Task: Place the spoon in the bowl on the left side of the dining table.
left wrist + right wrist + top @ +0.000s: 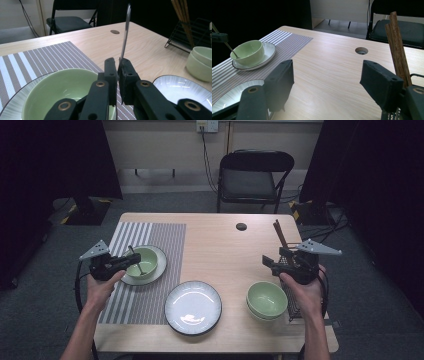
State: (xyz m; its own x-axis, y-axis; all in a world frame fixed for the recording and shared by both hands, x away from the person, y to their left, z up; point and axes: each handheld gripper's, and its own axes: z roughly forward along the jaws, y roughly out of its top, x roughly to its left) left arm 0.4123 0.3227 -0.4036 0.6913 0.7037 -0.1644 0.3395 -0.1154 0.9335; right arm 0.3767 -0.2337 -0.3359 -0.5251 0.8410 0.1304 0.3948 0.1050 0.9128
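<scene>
High view. Left gripper (pixel 131 261) sits over the near-left rim of a green bowl (pixel 145 260); a thin spoon (pixel 136 260) slants from between its jaws down into the bowl. The bowl stands on a white saucer (pixel 159 270), which lies on a striped placemat (pixel 160 240) at the left of the table (pixel 220 245). Right gripper (pixel 268 262) hovers at the right, jaws spread with nothing between them, just above a second green bowl (pixel 266 300) and beside a black wire rack (pixel 294 302) holding brown chopsticks (pixel 280 236). An empty white plate (pixel 193 307) lies front and centre. The spoon's lower end is too small to make out.

Left gripper view. The jaws are pressed nearly together, pinching the spoon (pixel 125 32) by its thin metal handle, which rises upright and slightly tilted beyond them. Its lower part is hidden behind the jaws. The bowl (pixel 57 87), pale green and glossy, lies directly beneath, cut off by the lower edge. The plate (pixel 175 86) shows at the lower right, the second bowl (pixel 200 62) cut off at the right edge.

Right gripper view. The jaws stand wide apart over bare tabletop. The bowl (pixel 248 53) on its saucer (pixel 269 53) lies far left, well apart; the spoon (pixel 230 48) leans from it toward the left gripper (pixel 219 37), which is half lost in the dark. The chopsticks (pixel 398 52) rise just beside the right jaw.
</scene>
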